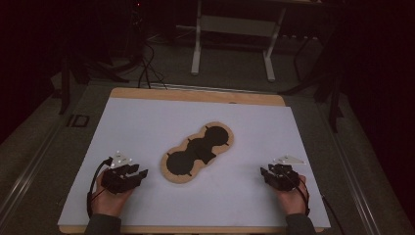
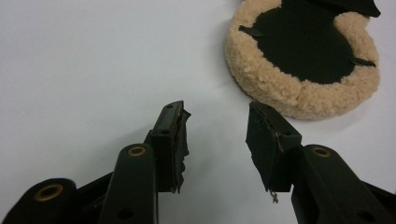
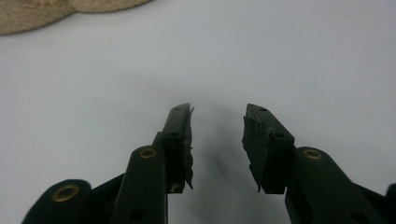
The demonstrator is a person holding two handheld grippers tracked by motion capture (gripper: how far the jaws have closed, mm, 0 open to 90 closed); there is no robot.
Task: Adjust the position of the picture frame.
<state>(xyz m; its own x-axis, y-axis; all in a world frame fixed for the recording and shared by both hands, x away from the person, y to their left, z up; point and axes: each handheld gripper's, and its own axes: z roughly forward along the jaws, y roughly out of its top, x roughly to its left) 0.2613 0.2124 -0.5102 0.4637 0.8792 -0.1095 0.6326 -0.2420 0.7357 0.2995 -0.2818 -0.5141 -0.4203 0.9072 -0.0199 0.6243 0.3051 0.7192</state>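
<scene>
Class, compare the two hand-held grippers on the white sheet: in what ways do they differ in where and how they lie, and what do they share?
The left gripper lies close beside the fleecy tan pad, jaws aimed at its near lobe; the right gripper lies farther from it across bare white sheet. The left gripper view shows the pad's fleece rim large, while the right gripper view catches just its edge. Both are black, open and hold nothing.
</scene>
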